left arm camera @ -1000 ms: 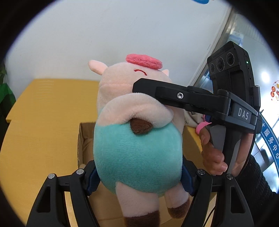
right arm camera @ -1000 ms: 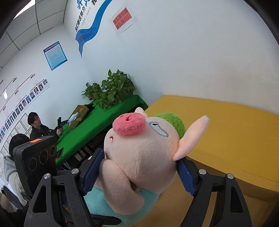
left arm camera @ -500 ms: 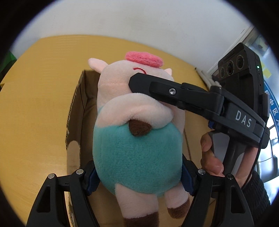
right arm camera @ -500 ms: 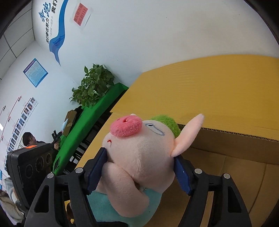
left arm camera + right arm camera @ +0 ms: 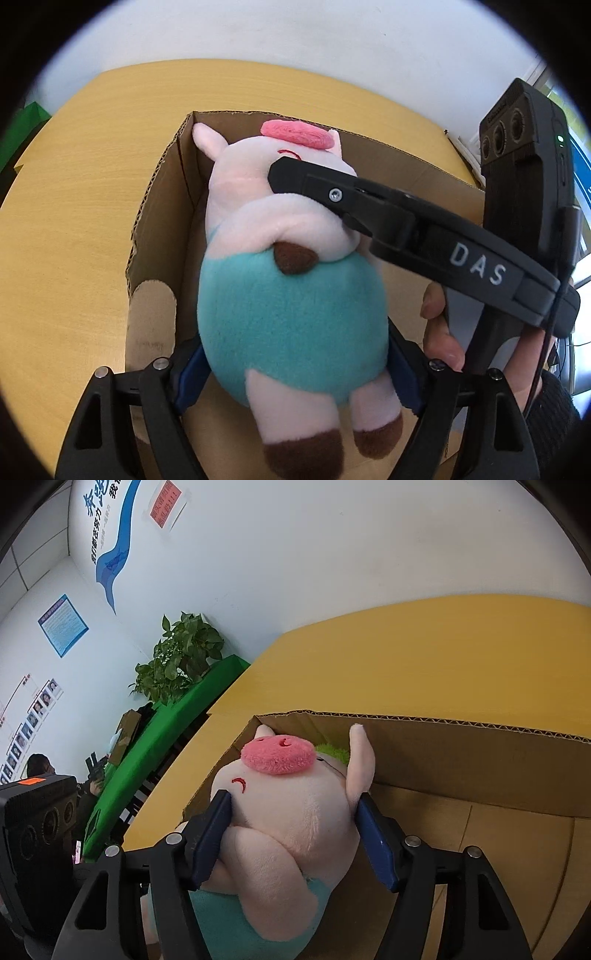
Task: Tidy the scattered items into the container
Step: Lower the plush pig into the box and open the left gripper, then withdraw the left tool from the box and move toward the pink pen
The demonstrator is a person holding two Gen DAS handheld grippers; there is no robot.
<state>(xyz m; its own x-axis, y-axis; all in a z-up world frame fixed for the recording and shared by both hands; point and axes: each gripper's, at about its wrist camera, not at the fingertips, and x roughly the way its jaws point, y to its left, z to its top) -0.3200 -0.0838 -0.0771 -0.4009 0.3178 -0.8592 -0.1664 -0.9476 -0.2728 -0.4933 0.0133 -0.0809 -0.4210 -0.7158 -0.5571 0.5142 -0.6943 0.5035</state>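
The yellow desk [image 5: 74, 229] carries an open cardboard box [image 5: 155, 206], its corrugated rim torn along the near left wall. Over the box's inside hangs a plush pig [image 5: 291, 306], long axis running from brown hooves nearest the left camera up to the pink snout [image 5: 279, 755], which points at the far box wall. The left tongs [image 5: 295, 369] flank its teal belly, blue pads against the fabric, jaws opening. The right tongs [image 5: 295, 834] clamp the pig's head from both sides, jaws closing.
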